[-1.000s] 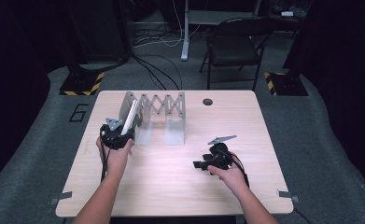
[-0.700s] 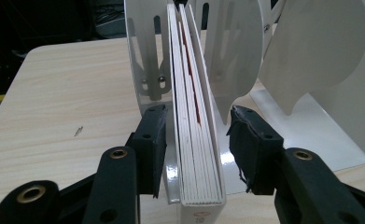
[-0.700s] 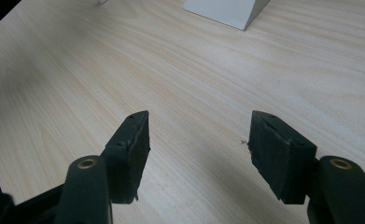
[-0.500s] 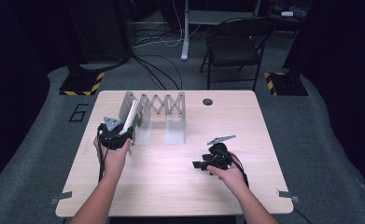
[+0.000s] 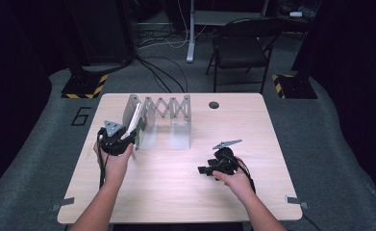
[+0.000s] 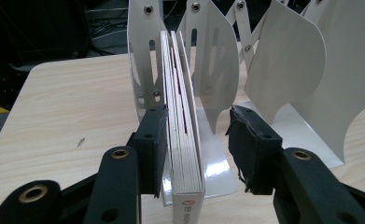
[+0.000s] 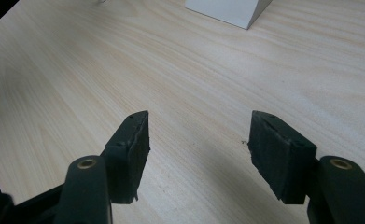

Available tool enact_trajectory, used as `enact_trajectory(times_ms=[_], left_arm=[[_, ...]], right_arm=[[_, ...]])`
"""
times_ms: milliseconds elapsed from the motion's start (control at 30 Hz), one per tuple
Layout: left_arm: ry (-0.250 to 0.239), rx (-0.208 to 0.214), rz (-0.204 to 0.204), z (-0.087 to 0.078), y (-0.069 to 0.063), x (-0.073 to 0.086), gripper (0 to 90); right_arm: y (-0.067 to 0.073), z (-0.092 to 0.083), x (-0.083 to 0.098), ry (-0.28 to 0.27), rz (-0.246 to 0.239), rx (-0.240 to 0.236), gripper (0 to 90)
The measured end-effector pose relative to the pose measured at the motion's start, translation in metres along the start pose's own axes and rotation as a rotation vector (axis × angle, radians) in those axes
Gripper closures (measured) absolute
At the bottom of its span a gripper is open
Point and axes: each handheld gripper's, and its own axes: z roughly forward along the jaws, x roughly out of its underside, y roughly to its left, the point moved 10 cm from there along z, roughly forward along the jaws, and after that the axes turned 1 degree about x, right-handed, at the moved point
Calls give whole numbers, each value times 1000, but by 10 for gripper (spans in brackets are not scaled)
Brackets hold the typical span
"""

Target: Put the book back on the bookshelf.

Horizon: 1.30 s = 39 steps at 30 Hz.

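The thin white book with pale page edges and a red mark low on its spine [image 6: 184,140] stands upright on edge in the end slot of the white metal accordion-style book rack [image 6: 283,70]. It sits between the 2 jaws of the left claw [image 6: 196,154], against the jaw on the left of that claw's view, with a gap to the other. The rack stands just ahead of that claw [image 5: 119,139] on the worktop [image 5: 176,183].

Looks like a lab or studio set up for recording: dark curtained walls, grey carpet, a lone light wooden table [image 5: 176,192] under bright light. Yellow-and-black striped stand bases [image 5: 84,86] on the floor, loose cables [image 5: 161,38], a folding chair [image 5: 241,48], a number six [image 5: 81,116] marked on the carpet.
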Motion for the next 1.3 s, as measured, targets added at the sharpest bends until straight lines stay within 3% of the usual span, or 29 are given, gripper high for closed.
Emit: enact_trajectory(times_ms=[467, 800, 1300], left_arm=[[-4, 13, 29, -11, -2, -6, 575], [1, 22, 27, -19, -5, -12, 582], [19, 89, 58, -37, -21, -11, 581]], right_arm=[[1, -1, 0, 3, 7, -4, 383], [0, -1, 0, -2, -4, 0, 382], [1, -2, -1, -6, 6, 3, 382]])
